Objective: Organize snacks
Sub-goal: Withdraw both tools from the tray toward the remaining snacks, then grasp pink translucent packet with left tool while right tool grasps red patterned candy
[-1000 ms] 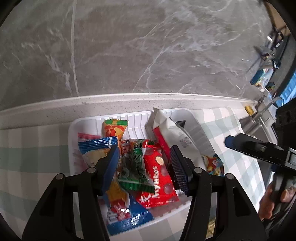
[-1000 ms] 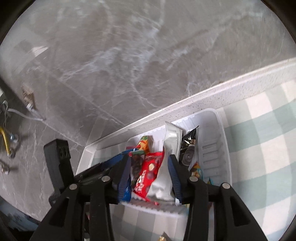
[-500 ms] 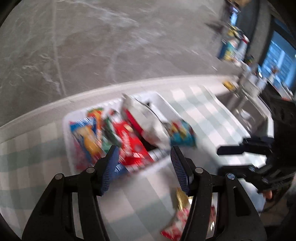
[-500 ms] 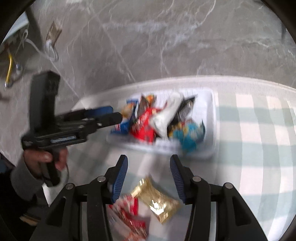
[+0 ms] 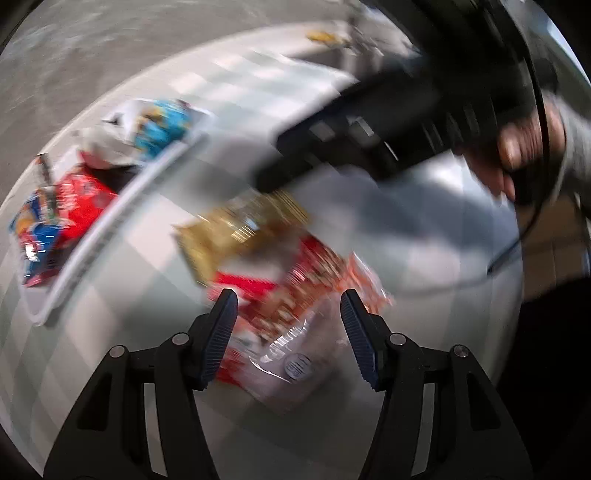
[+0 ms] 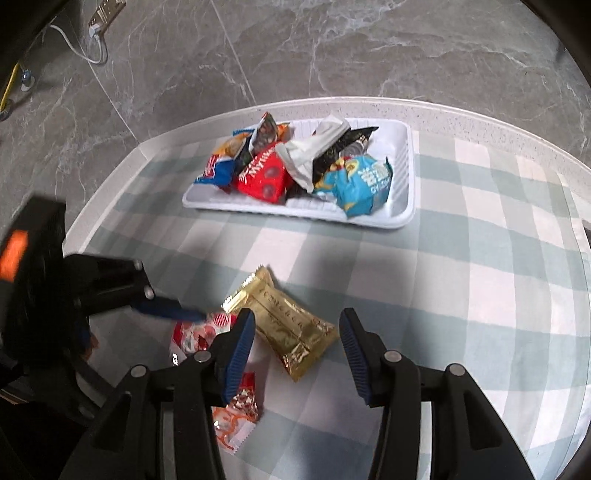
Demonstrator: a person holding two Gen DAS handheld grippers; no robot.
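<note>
Worktop (image 6: 480, 229) covered by a pale green-and-white checked cloth (image 6: 436, 280); a speckled off-white rim (image 6: 461, 110) shows along the worktop's far edge, curved by the lens. Beyond that edge, grey marble-look floor tiles (image 6: 332, 51) with white veining and thin grout lines. Past the worktop's far left corner, a white cable (image 6: 79, 48) loops across the tiles to a small plug block (image 6: 107, 13). Even, soft daylight; faint shadows on the cloth. Left wrist view heavily motion-blurred, background unreadable.
</note>
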